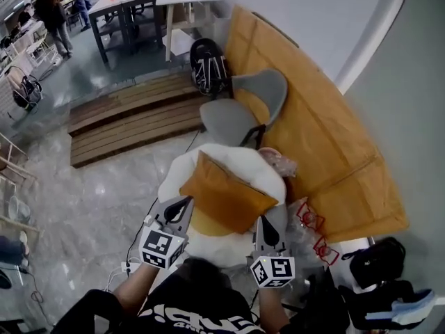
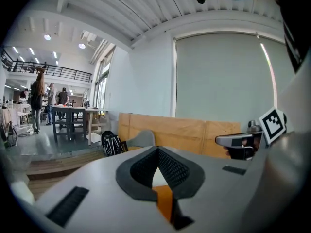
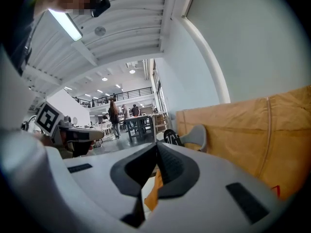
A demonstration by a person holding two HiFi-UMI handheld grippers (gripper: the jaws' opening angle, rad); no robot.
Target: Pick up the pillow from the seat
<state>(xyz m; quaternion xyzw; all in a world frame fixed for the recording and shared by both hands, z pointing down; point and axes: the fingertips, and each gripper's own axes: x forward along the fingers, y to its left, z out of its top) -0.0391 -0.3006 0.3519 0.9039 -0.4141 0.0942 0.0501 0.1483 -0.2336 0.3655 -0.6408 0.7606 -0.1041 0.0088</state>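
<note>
An orange pillow lies tilted on a white cushioned seat in the middle of the head view. My left gripper is shut, its tips just off the pillow's near left corner. My right gripper is shut too, at the pillow's near right edge. In the left gripper view the jaws meet at the tips, and a strip of the pillow shows through the gap below them. The right gripper likewise has its jaws together, with the pillow visible underneath. Neither gripper holds anything.
A grey chair stands just behind the seat, with a black backpack beyond it. A large wooden board leans along the wall at right. A slatted wooden platform lies at left. Dark bags sit at lower right. People stand by tables far back.
</note>
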